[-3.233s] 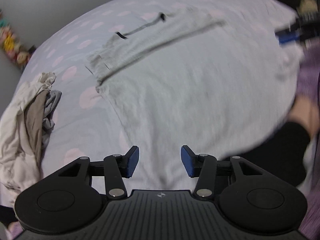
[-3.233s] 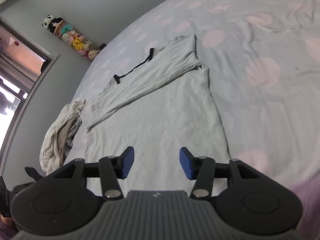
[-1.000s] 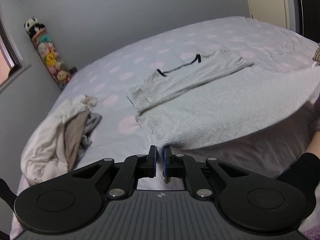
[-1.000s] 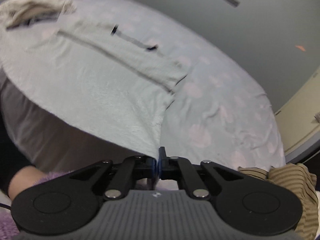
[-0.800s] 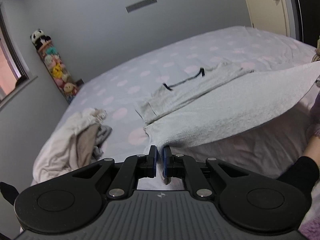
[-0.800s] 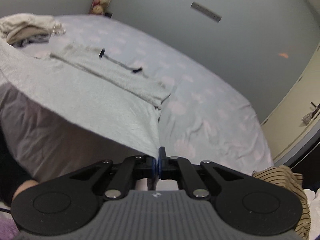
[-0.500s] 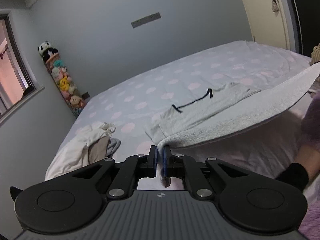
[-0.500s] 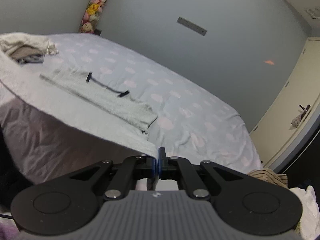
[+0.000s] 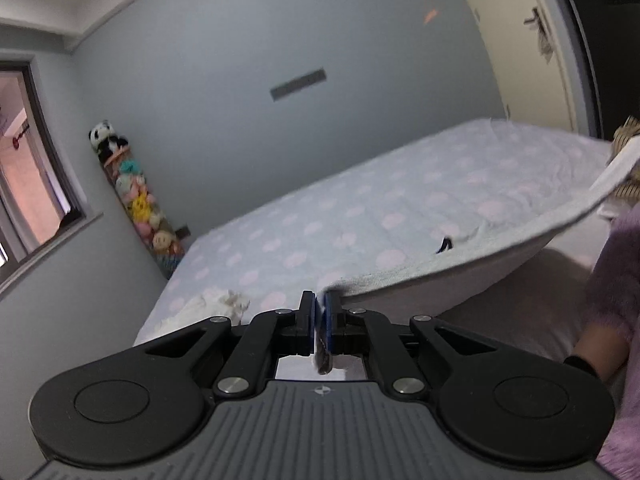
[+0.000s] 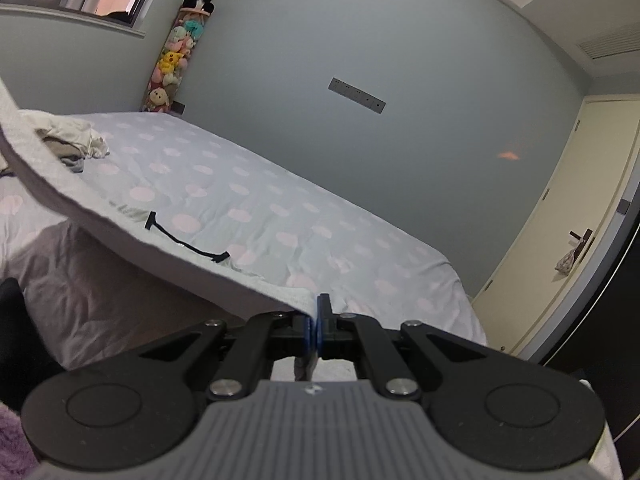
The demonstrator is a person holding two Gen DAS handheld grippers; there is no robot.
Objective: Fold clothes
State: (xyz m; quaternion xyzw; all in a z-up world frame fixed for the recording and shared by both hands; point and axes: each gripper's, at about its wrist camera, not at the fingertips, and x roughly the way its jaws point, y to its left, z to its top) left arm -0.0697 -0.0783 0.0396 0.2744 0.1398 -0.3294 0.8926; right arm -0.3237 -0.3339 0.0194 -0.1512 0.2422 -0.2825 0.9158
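Holding up a gray shirt by its bottom edge, the left gripper is pinching one corner and the right gripper is pinching the other. Both grippers are pressed together on the cloth. The shirt hangs between them over the near side of the bed. Its top part, with a black neck edge, lies on the bed at about 12 o'clock from the right gripper.

The shirt looks soft, light and floppy. It sags in the middle, so it will bend anywhere. I think the corners are the best places to hold it, because then the edge stays straight for a neat fold. It does not look slippery or breakable.

A pile of pale clothes sits on the bed at 10 o'clock in the right view. A tall holder full of stuffed toys stands in the corner, with a panda on top.
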